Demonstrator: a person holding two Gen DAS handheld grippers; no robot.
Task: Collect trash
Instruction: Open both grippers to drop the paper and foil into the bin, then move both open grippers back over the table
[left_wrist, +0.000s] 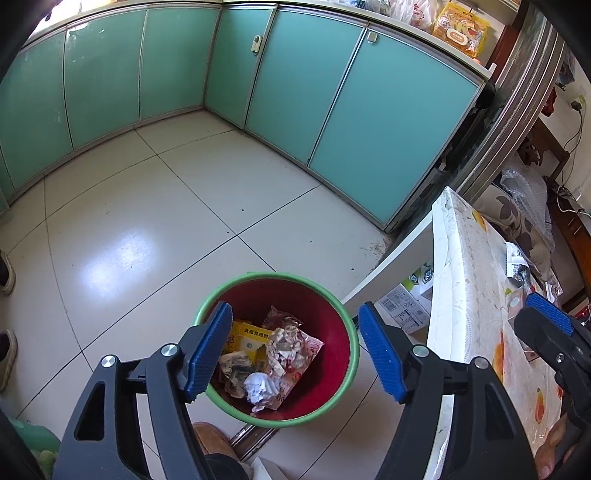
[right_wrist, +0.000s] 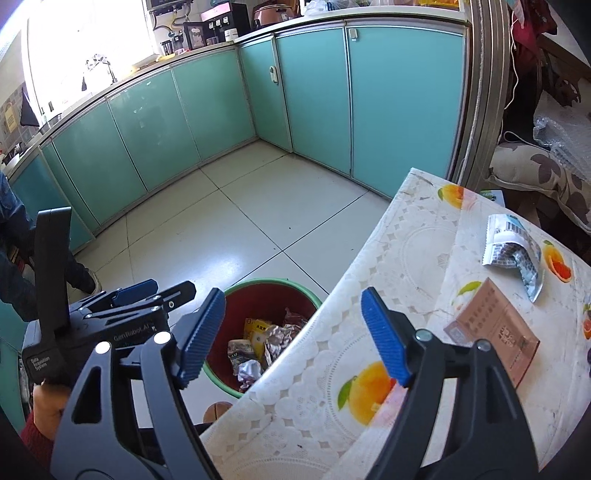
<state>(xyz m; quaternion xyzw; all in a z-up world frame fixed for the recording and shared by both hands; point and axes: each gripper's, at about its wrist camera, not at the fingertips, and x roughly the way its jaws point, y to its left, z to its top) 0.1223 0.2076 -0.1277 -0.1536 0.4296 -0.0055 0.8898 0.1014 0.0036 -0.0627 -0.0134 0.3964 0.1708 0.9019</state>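
A red bin with a green rim (left_wrist: 334, 295) stands on the floor beside the table, holding wrappers and a crumpled white paper ball (left_wrist: 260, 387). My left gripper (left_wrist: 295, 350) is open and empty right above the bin. The bin also shows in the right wrist view (right_wrist: 273, 286). My right gripper (right_wrist: 295, 332) is open and empty over the table's left edge. On the tablecloth (right_wrist: 406, 240) lie a torn silver-and-white wrapper (right_wrist: 513, 251) and a flat brown box (right_wrist: 495, 328), to the right of the right gripper.
Teal cabinet doors (left_wrist: 332, 96) run along the far wall and corner. Pale floor tiles (left_wrist: 184, 206) lie between them and the bin. Cardboard boxes (left_wrist: 402, 310) sit under the table. A cushioned seat with bubble wrap (right_wrist: 554, 147) is at the far right.
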